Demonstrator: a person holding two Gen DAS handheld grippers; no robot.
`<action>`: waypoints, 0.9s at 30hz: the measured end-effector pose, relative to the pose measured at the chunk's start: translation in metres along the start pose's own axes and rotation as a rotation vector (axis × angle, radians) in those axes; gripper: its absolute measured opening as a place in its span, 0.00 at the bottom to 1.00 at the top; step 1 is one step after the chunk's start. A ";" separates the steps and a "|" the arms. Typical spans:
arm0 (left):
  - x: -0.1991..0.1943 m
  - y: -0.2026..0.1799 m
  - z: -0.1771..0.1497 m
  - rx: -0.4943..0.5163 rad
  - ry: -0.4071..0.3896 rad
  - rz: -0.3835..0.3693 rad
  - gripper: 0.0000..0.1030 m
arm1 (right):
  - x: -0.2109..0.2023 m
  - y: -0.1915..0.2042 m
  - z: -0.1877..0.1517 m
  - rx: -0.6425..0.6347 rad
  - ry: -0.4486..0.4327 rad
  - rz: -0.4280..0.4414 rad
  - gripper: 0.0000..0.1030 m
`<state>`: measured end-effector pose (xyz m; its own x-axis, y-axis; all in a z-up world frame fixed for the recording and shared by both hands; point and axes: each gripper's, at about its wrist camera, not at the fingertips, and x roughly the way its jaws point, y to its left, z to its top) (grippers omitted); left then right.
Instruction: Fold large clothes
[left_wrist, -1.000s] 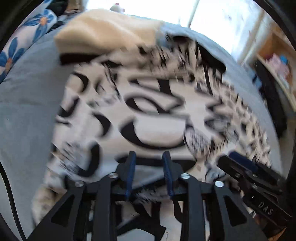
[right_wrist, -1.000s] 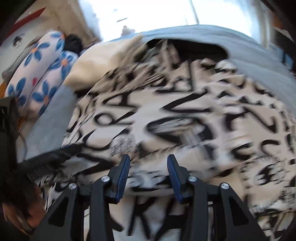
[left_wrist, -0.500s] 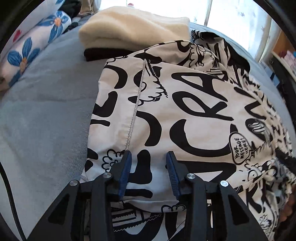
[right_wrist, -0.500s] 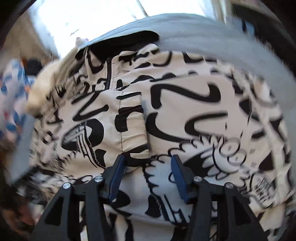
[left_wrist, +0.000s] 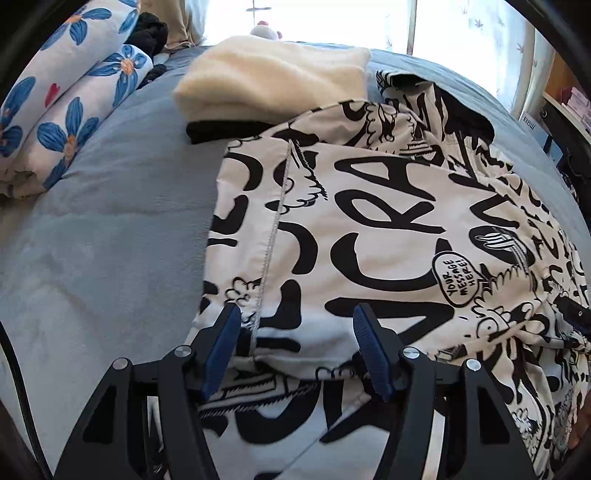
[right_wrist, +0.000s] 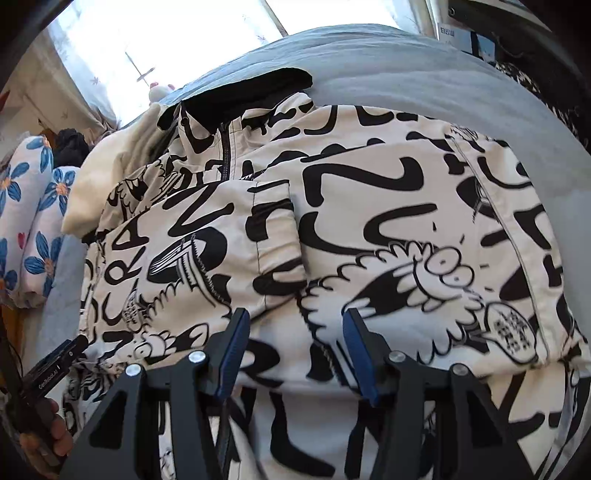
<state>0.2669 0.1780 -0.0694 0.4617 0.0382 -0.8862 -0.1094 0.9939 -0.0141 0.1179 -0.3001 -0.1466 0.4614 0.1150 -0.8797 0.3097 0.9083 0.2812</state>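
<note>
A large white jacket (left_wrist: 369, 229) with black graffiti print lies spread on the grey bed cover (left_wrist: 110, 240). Its sleeve is folded in across the front, with a stitched seam (left_wrist: 273, 236) running down it. My left gripper (left_wrist: 295, 314) hovers over the sleeve's lower hem; its jaws are opening and the fabric lies below them, not pinched. In the right wrist view the jacket (right_wrist: 388, 221) shows its black collar and zip (right_wrist: 225, 155). My right gripper (right_wrist: 295, 315) stands open just above the cloth near the folded sleeve's end (right_wrist: 258, 240). The left gripper's black body (right_wrist: 55, 365) shows at lower left.
A folded cream blanket (left_wrist: 273, 77) sits on a black garment (left_wrist: 221, 131) at the jacket's far left corner. Blue-flowered pillows (left_wrist: 66, 110) lie along the left. A window is behind the bed, and a shelf (left_wrist: 565, 103) stands at the right.
My left jaws have spread wide and pulled back slightly from the hem. The right gripper has swept across the jacket towards its right side and rolled, its jaws a little wider.
</note>
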 end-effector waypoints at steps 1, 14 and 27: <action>-0.005 0.001 -0.001 0.000 -0.006 0.003 0.60 | -0.004 0.000 -0.002 0.005 -0.004 0.003 0.51; -0.100 0.013 -0.034 0.011 -0.095 0.013 0.61 | -0.087 0.007 -0.039 -0.038 -0.096 0.033 0.51; -0.167 0.037 -0.096 0.003 -0.131 0.010 0.66 | -0.154 0.008 -0.099 -0.122 -0.150 0.062 0.51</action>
<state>0.1013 0.1982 0.0333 0.5715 0.0609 -0.8183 -0.1121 0.9937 -0.0043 -0.0334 -0.2710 -0.0472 0.5976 0.1191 -0.7929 0.1779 0.9446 0.2760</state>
